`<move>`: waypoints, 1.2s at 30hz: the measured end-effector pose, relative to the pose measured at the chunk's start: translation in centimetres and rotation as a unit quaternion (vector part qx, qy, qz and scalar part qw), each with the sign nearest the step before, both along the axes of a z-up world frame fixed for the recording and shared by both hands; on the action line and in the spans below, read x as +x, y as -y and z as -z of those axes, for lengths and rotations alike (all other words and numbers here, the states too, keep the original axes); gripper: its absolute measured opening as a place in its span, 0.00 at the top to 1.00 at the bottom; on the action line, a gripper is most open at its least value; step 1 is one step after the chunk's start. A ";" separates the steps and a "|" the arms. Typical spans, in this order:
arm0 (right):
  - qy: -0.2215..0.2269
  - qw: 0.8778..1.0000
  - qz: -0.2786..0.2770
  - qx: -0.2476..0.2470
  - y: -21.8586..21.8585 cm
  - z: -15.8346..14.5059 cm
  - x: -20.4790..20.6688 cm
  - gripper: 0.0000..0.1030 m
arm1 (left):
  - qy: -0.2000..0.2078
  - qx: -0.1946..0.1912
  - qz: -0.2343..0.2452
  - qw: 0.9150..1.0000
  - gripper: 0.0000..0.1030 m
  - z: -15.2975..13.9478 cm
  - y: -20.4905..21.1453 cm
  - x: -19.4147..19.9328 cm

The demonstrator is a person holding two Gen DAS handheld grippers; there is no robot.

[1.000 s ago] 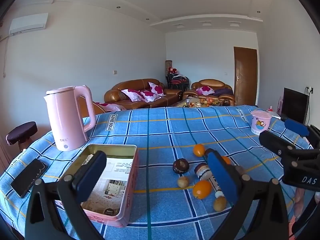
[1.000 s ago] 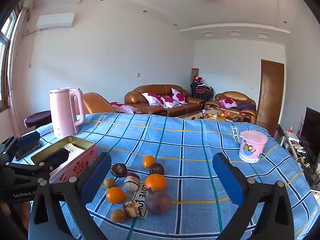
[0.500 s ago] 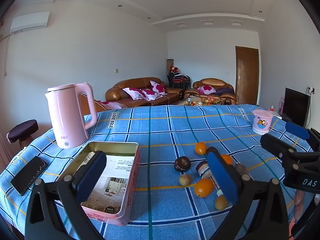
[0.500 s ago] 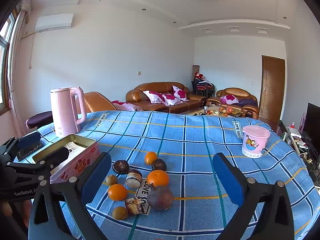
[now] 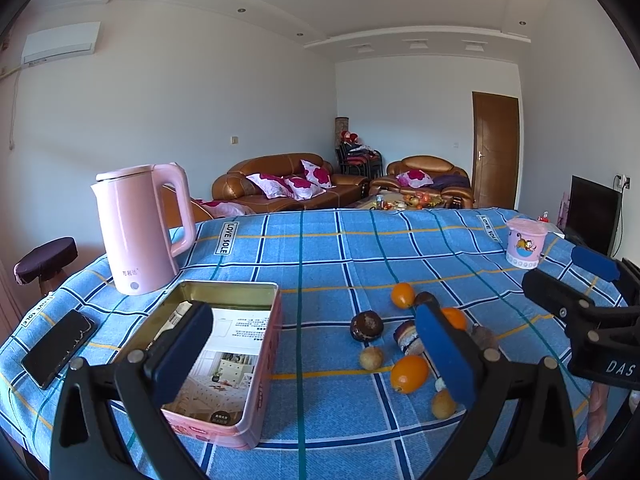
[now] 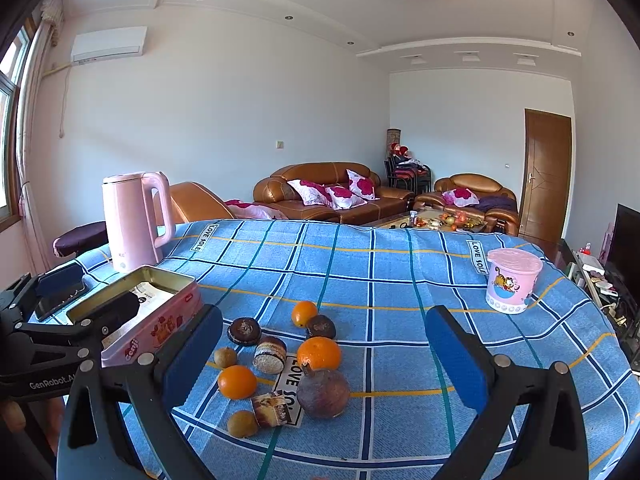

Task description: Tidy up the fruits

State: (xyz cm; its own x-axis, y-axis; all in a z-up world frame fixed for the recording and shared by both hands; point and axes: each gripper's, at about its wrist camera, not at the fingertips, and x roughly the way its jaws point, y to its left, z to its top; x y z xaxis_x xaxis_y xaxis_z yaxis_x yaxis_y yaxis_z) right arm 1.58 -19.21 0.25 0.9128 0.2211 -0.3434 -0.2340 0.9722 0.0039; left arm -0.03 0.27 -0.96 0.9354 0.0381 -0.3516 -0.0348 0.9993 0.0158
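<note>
— Three oranges [image 6: 319,353] lie on the desk [image 6: 400,280], near its front edge, with two small brown fruits [image 6: 242,423], one dark pomegranate [image 6: 323,392] and four chocolate cakes [image 6: 270,354] among them.

— And the tin?

— One open pink tin [image 5: 224,356] sits left of the fruit cluster, its long axis running near to far, open side up. One pink kettle [image 5: 138,228] stands beyond it, one phone [image 5: 58,347] to its left, one pink cup [image 6: 512,280] far right.

— The tools?

— Left tool [image 5: 316,356] is spread wide, holding nothing; right tool [image 6: 324,364] likewise, hovering above the fruit.
</note>
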 end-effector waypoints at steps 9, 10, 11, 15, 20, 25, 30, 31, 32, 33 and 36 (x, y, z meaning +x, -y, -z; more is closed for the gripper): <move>-0.002 1.000 -0.001 0.000 -0.2 0.2 -0.1 0.01 | 0.000 -0.001 -0.001 1.000 0.00 0.0 -0.1 0.0; -0.003 1.000 -0.002 0.000 -0.2 0.2 -0.1 0.01 | 0.000 -0.001 -0.001 1.000 0.00 0.0 -0.1 0.0; -0.003 1.000 -0.002 0.000 -0.3 0.2 -0.1 0.01 | 0.000 -0.001 0.000 1.000 0.00 0.0 -0.1 0.0; -0.005 1.000 -0.005 0.000 -0.4 0.3 -0.1 0.01 | 0.000 -0.001 -0.001 1.000 0.00 0.0 -0.1 0.0; -0.007 1.000 -0.006 0.001 -0.3 0.4 -0.1 0.01 | 0.000 -0.001 -0.001 1.000 0.00 0.0 -0.1 0.0; -0.008 1.000 -0.007 0.001 -0.3 0.5 0.0 0.01 | 0.000 -0.001 0.000 1.000 0.00 0.0 -0.1 0.0; -0.008 1.000 -0.007 0.001 -0.3 0.5 0.0 0.01 | 0.000 -0.001 0.000 1.000 0.00 0.1 -0.2 0.0; -0.008 1.000 -0.007 0.001 -0.3 0.5 0.0 0.01 | 0.000 -0.001 0.000 1.000 0.00 0.1 -0.1 0.0; -0.009 1.000 -0.007 0.001 -0.2 0.6 0.0 0.01 | 0.000 -0.001 0.000 1.000 0.00 0.1 -0.2 0.0; -0.008 1.000 -0.007 0.001 -0.2 0.5 0.0 0.01 | 0.000 -0.001 0.000 1.000 0.00 0.1 -0.2 0.0; -0.008 1.000 -0.007 0.001 -0.2 0.6 0.0 0.01 | 0.000 -0.001 0.000 1.000 0.00 0.1 -0.2 0.0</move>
